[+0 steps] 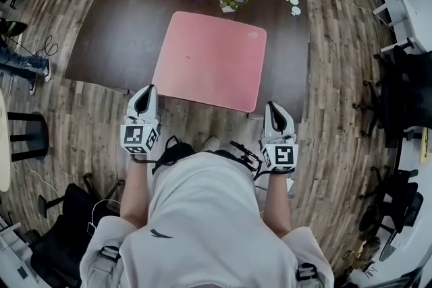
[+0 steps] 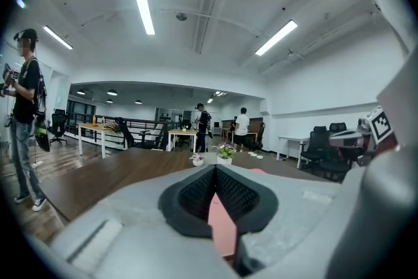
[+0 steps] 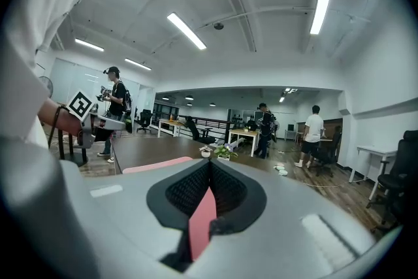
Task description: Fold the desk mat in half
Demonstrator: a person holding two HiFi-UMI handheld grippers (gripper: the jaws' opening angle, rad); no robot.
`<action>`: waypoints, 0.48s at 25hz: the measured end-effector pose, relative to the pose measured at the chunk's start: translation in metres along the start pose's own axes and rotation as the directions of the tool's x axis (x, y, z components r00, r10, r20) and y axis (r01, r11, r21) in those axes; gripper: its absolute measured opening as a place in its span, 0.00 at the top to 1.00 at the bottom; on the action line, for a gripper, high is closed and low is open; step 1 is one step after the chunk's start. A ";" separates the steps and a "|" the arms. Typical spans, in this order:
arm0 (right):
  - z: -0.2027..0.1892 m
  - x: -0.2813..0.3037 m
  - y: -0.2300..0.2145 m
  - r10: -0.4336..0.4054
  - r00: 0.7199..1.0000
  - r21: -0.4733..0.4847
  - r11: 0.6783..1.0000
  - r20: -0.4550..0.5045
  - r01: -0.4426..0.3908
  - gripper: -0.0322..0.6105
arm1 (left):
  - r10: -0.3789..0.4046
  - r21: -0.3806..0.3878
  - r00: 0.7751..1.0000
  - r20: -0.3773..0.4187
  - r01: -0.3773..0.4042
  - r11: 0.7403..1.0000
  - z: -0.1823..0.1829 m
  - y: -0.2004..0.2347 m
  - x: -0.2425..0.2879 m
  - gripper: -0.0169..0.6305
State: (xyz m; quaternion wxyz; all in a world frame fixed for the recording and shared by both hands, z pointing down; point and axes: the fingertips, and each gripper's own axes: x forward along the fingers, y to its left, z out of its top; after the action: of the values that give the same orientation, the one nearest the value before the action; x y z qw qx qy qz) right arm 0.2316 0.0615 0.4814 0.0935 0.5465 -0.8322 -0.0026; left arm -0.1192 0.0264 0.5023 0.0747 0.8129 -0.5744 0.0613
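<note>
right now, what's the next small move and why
Probably lift both near corners together, up and toward the far edge: left tongs and right tongs each look shut on the desk mat, which lies flat and unfolded on the table.

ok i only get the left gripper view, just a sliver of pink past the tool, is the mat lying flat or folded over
observer: Flat. The desk mat lies fully open on the brown table, with no fold in it.
operator: and where's the right tool
observer: The right tool is by the mat's near right corner, at the table's near edge.
operator: is it open
observer: No, shut. In the right gripper view its jaws meet at the tips.
</note>
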 end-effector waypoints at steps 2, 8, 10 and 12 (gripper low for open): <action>-0.003 0.004 -0.004 0.014 1.000 -0.012 1.000 -0.012 -0.015 0.94 | 0.008 0.006 1.000 0.004 -0.008 1.000 0.002 -0.003 0.004 0.96; -0.004 0.016 -0.010 0.024 0.999 -0.015 1.000 -0.024 -0.025 0.94 | 0.006 0.016 1.000 -0.001 -0.006 1.000 0.004 -0.003 0.015 0.96; -0.004 0.022 -0.010 0.020 0.999 -0.012 1.000 -0.029 -0.021 0.94 | 0.002 0.014 1.000 -0.005 -0.002 1.000 0.003 0.001 0.019 0.96; -0.004 0.029 -0.010 0.015 0.999 -0.013 1.000 -0.032 -0.015 0.94 | -0.002 0.012 1.000 -0.004 0.002 1.000 0.003 0.008 0.025 0.96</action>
State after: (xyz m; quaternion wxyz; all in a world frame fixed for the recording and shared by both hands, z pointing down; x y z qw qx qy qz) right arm 0.2298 0.0315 0.4886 0.1102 0.5397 -0.8346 0.0015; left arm -0.1179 -0.0003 0.5045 0.0710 0.8138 -0.5730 0.0661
